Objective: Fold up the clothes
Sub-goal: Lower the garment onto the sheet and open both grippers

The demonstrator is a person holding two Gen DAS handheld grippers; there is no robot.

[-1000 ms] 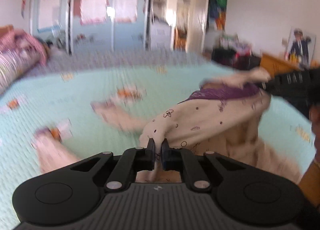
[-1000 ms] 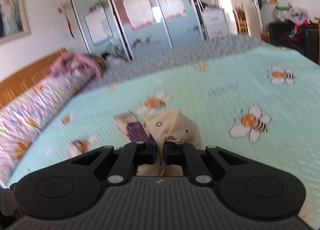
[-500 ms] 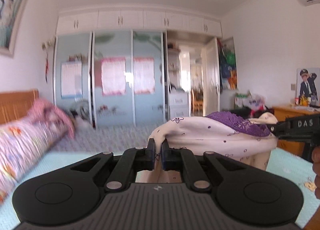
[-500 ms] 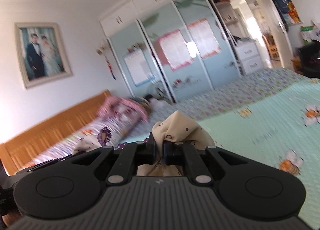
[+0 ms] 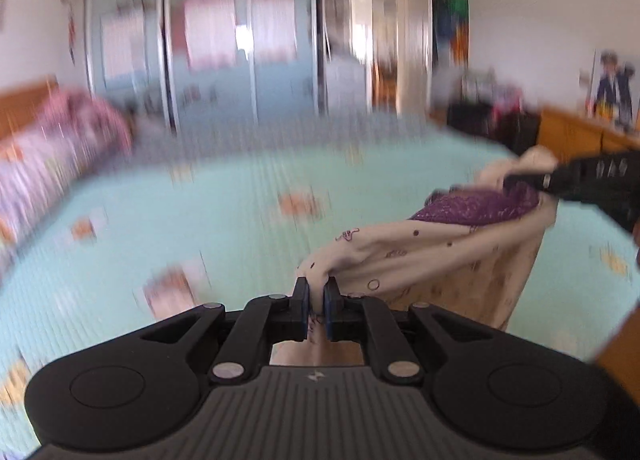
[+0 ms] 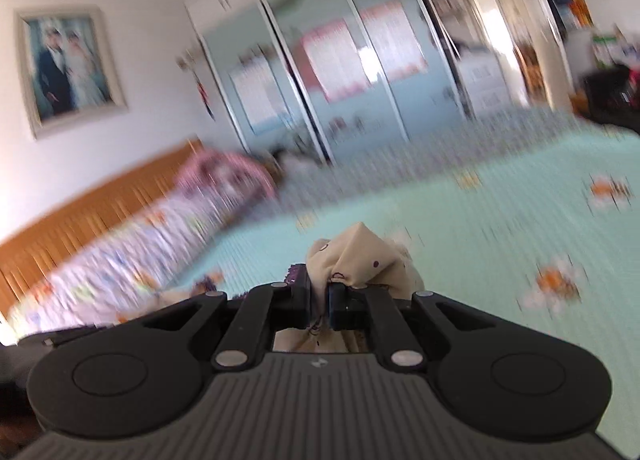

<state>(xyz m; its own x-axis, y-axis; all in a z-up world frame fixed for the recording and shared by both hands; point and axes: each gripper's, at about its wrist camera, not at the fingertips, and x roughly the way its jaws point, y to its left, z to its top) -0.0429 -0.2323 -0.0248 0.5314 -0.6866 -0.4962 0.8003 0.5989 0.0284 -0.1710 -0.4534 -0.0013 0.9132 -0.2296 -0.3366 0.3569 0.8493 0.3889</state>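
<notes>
Gripping one corner of a cream printed garment (image 5: pixel 440 256) with purple lace trim (image 5: pixel 480 205), the left hand-held gripper (image 5: pixel 316 300) holds it clamped above the mint-green bee-print bedspread (image 5: pixel 200 211). The right hand-held gripper (image 6: pixel 318 300) pinches the opposite corner, stretching the cloth between them in the air, its lower part hanging toward the bed.

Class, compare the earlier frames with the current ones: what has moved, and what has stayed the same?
Both cameras have tipped back down: half a second ago they showed wardrobe and ceiling, now mostly the green bedspread. The cream garment has come lower with them, stretched between the grippers. Unchanged: the left gripper and right gripper stay shut on the garment; nothing was released.
</notes>
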